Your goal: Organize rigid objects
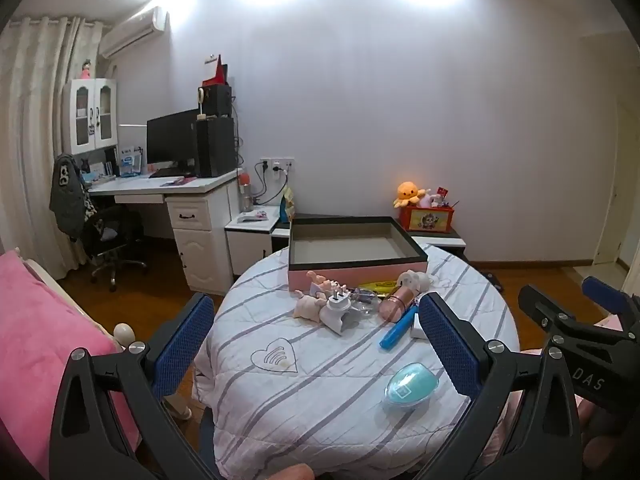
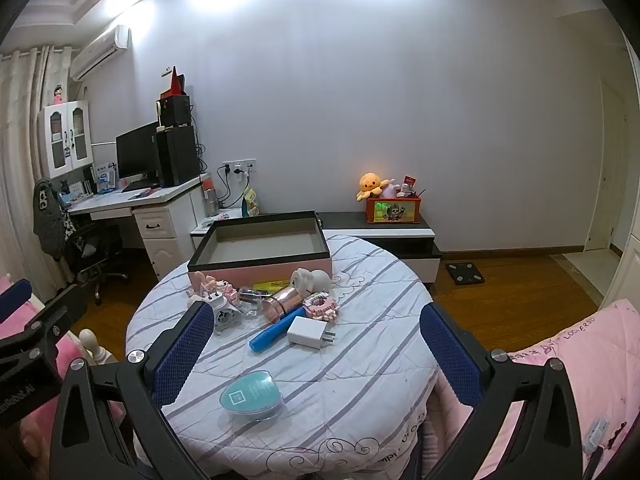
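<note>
Beyond both tongs point(image 1: 316, 344) (spread), scattered toys point(image 1: 352, 300)

The left gripper point(image 1: 316, 344) hovered near the round table point(image 1: 320, 400), jaws spread wide and empty. The right gripper point(image 2: 318, 350) hovered likewise, just beside it.

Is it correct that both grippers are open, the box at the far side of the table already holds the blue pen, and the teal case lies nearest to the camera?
Not quite. The box is empty; the right wrist view shows the blue pen lying on the table among the clutter. The left gripper and right gripper are open, and the teal case lies nearest.
</note>
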Demonstrator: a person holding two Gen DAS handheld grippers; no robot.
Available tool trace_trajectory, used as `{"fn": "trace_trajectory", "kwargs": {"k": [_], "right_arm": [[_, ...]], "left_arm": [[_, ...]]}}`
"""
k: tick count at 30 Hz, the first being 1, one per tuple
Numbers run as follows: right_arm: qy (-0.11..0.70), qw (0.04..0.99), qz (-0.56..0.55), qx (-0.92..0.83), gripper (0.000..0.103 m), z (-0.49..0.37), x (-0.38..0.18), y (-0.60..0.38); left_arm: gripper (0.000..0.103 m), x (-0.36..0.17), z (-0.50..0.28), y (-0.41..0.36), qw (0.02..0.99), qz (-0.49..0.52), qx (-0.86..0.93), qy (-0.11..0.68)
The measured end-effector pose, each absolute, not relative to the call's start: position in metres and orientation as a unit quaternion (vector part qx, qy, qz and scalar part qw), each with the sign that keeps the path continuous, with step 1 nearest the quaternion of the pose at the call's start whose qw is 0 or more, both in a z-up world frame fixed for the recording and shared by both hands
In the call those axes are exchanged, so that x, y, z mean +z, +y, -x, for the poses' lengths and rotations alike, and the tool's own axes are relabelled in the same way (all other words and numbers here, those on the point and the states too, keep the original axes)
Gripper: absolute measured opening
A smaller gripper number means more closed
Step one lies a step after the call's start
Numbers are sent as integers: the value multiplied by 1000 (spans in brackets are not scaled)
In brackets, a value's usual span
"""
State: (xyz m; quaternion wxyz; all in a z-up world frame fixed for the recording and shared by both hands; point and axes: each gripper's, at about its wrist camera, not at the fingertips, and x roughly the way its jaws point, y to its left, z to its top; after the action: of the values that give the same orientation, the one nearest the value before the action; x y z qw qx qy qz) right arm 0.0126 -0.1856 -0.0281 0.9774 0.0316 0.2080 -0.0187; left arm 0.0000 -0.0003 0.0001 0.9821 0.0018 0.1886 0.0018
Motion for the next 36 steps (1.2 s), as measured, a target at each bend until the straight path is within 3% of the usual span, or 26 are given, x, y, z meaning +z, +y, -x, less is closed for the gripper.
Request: {"fn": "trace_trajectory", "kwargs": {"k": [36], "right_arm": [[209, 977, -24, -20, 103, -13, -29, -183]], "left_arm": [[103, 3, 1, 12, 980, 22, 11, 196]]}}
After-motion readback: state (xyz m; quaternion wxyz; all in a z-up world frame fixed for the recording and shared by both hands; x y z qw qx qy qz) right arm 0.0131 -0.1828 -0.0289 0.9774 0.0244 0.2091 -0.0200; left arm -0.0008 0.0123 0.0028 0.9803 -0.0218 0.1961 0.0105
